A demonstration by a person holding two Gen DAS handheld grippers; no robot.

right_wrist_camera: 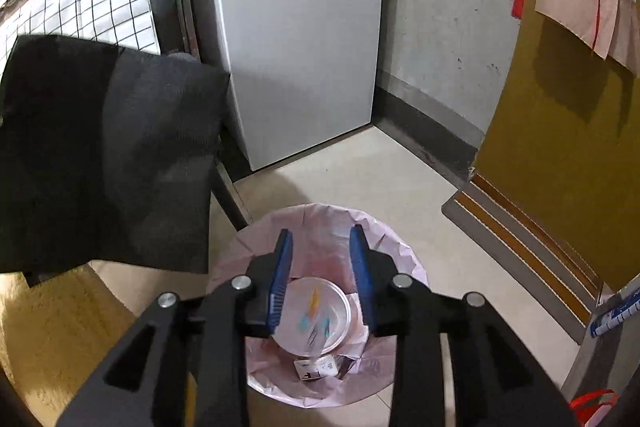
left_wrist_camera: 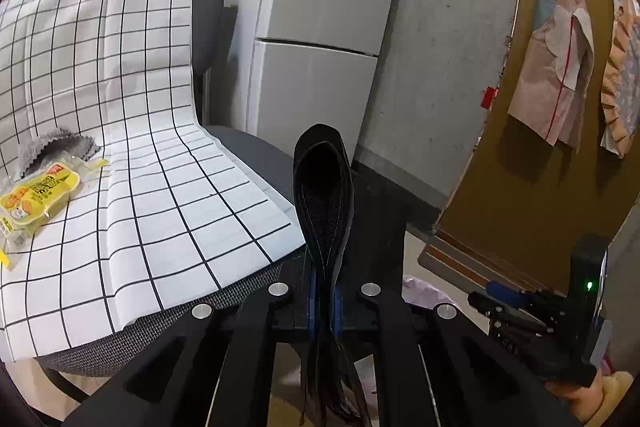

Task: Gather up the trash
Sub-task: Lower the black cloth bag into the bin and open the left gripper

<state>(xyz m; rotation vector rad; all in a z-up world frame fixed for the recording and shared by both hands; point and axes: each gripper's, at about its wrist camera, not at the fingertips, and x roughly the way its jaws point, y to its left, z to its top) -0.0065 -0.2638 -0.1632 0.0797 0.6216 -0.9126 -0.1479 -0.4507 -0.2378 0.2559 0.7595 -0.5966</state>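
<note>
My left gripper [left_wrist_camera: 324, 299] is shut on a folded black mesh strap [left_wrist_camera: 323, 187] that stands up from its blue pads. A broad black mesh sheet [right_wrist_camera: 100, 147] fills the left of the right wrist view; I cannot tell whether it is that piece or the chair seat. My right gripper [right_wrist_camera: 320, 231] is open above a pink-lined trash bin [right_wrist_camera: 400, 251]. Below its jaws a blurred round clear plastic lid [right_wrist_camera: 316, 311] is inside the bin, touching neither pad. A yellow snack packet [left_wrist_camera: 36, 199] lies on the checked cloth [left_wrist_camera: 120, 107] over the chair.
A white fridge [right_wrist_camera: 300, 47] stands against the concrete wall behind the bin. A brown door [right_wrist_camera: 560, 107] and a door mat [right_wrist_camera: 520, 239] are to the right. A grey rag [left_wrist_camera: 56, 147] lies beside the packet. The right gripper [left_wrist_camera: 492, 301] appears low right in the left wrist view.
</note>
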